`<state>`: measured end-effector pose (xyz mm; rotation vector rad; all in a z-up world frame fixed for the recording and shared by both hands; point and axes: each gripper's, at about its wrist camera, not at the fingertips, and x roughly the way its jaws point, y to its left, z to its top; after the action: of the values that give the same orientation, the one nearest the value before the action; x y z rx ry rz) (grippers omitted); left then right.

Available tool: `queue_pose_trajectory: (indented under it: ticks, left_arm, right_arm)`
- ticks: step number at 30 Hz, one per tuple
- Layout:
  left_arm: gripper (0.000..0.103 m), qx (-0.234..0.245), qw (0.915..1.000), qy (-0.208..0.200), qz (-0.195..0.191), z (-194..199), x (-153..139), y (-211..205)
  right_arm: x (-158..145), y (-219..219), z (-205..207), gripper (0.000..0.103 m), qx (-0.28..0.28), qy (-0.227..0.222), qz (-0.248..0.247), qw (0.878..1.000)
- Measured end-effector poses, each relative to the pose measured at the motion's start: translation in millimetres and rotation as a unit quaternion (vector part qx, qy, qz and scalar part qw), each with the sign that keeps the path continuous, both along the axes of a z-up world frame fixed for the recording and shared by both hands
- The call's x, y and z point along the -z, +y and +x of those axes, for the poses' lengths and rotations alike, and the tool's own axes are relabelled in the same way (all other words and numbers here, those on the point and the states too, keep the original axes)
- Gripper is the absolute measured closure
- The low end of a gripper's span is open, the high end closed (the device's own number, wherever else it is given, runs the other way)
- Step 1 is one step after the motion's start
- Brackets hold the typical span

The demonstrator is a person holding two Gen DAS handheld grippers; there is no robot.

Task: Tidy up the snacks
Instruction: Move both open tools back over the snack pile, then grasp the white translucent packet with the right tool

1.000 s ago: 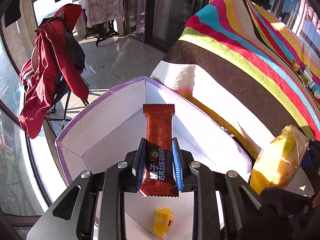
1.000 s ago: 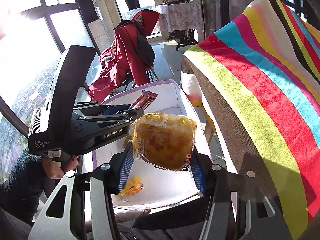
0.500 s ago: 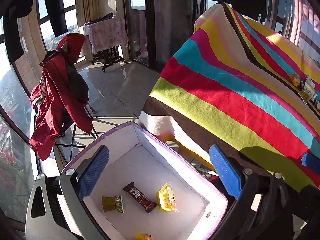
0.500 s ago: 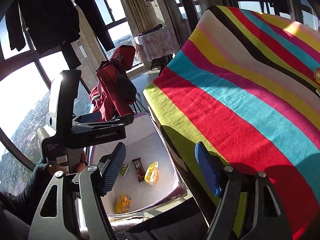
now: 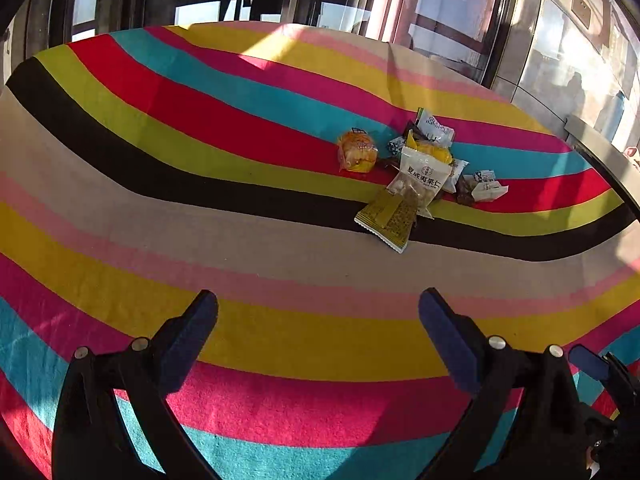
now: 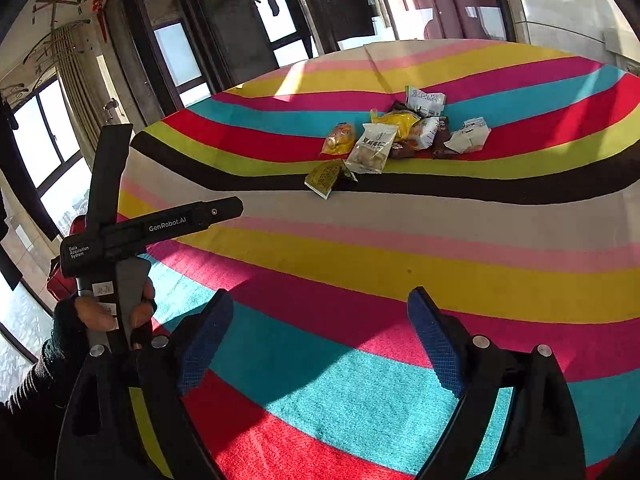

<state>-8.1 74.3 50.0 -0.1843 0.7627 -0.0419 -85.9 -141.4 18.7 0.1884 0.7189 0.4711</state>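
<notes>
Left gripper (image 5: 318,336): jaws spread wide, nothing between the blue pads (image 5: 188,340), which hang above the striped tablecloth (image 5: 240,264) without touching it. Only bare cloth shows in the gap.

Right gripper (image 6: 320,336): jaws opening, with nothing between them; the blue pads (image 6: 434,344) stand over the pink and teal stripes of the cloth, clear of every snack. In the right wrist view the left gripper's black body appears at the left edge, gripped at its handle by a hand (image 6: 108,312) in a dark knitted sleeve.

Snack pile (image 5: 420,168): lies on the cloth well ahead of both grippers, across the red, lime and black stripes. Contents that can be told apart:
- an olive-yellow flat packet (image 5: 388,220), nearest the grippers, lying over the black stripe;
- a white pouch with dark printed characters (image 5: 418,182), overlapping the flat packet's far end;
- an orange-yellow wrapped cake (image 5: 357,152), at the left of the pile and slightly apart from it;
- a yellow bag (image 5: 434,152) behind the white pouch;
- several small white and dark wrappers (image 5: 484,188) at the right (individual types too small to tell).

Windows (image 6: 176,56) stand beyond the far edge of the cloth.
</notes>
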Motion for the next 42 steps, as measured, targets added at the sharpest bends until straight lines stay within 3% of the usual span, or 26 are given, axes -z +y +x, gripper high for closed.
queue_pose_trajectory:
  ticks: [4,9,20,22,23,24,25,26,37,42]
  left_arm:
    - [0.002,-0.003,0.9996,0.019,-0.019,30,13,-8]
    - [0.002,-0.019,0.9978,0.0,-0.063,22,14,9]
    - [0.002,-0.018,0.9966,0.012,-0.079,27,18,11]
    - [0.002,-0.015,0.9965,0.012,-0.081,27,19,12]
    - [0.002,-0.016,0.9963,0.013,-0.084,27,19,12]
    - [0.002,-0.018,0.9961,0.013,-0.086,27,19,13]
    - [0.002,-0.019,0.9959,0.013,-0.087,27,19,14]
    - [0.002,-0.02,0.9958,0.013,-0.088,27,19,14]
    - [0.002,-0.018,0.9957,0.018,-0.089,28,20,14]
    - [0.002,-0.017,0.9958,0.02,-0.088,27,20,14]
  right_arm:
    - [1,-39,58,0.016,0.078,-0.005,-0.004,0.997]
    - [5,-59,135,0.017,0.118,0.022,0.023,0.993]
    - [12,-14,235,0.017,0.103,0.031,-0.035,0.994]
    - [17,-11,247,0.017,0.096,0.048,-0.061,0.992]
    - [20,-12,250,0.022,0.099,0.056,-0.065,0.991]
    - [22,-12,250,0.034,0.092,0.062,-0.062,0.992]
    - [22,-13,248,0.054,0.088,0.06,-0.069,0.992]
    - [21,-15,242,0.057,0.089,0.052,-0.075,0.992]
    - [19,-49,113,0.059,0.053,0.04,0.003,0.998]
    - [15,-44,88,0.059,0.033,0.026,0.025,0.999]
